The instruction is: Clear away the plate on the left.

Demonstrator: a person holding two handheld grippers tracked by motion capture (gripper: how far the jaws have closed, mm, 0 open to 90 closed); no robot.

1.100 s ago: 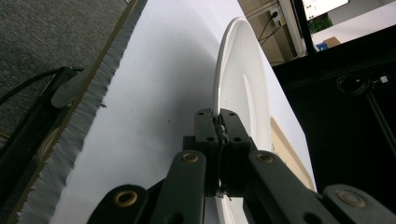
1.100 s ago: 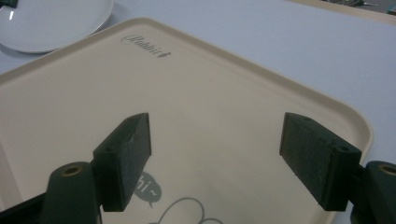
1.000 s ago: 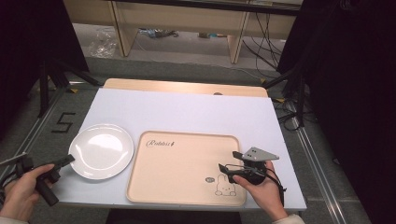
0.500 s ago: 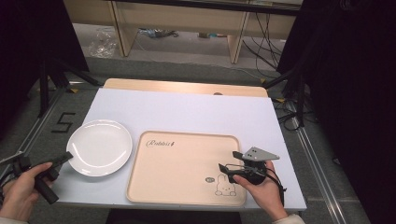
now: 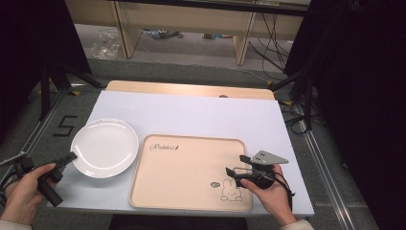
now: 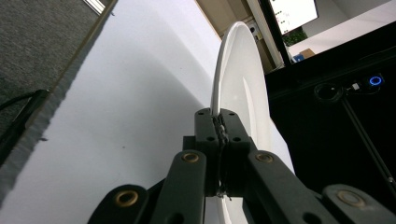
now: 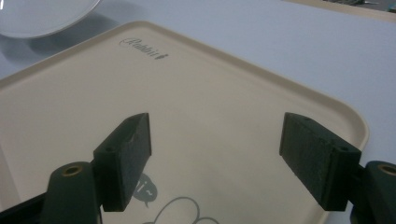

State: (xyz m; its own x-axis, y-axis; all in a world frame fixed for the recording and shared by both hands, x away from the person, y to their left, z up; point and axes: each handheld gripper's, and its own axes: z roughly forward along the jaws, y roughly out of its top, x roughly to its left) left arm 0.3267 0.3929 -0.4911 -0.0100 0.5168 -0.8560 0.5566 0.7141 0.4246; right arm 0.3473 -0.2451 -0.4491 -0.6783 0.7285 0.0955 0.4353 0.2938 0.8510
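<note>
Now your left gripper (image 5: 67,159) has the white plate (image 5: 104,146) pinched by its near-left rim, close to the tabletop's (image 5: 191,112) left edge

From the high view, your right gripper (image 5: 235,165) hangs over the beige tray's (image 5: 182,167) near-right corner by the rabbit drawing (image 5: 231,190), jaws spread wide with nothing between them; the right gripper view confirms that gap over bare tray (image 7: 224,98). Your left gripper view adds what the high view can't: both pads (image 6: 219,135) pressed tight on the plate's (image 6: 243,88) thin edge, with the plate tilted against the white tabletop (image 6: 135,93)
</note>
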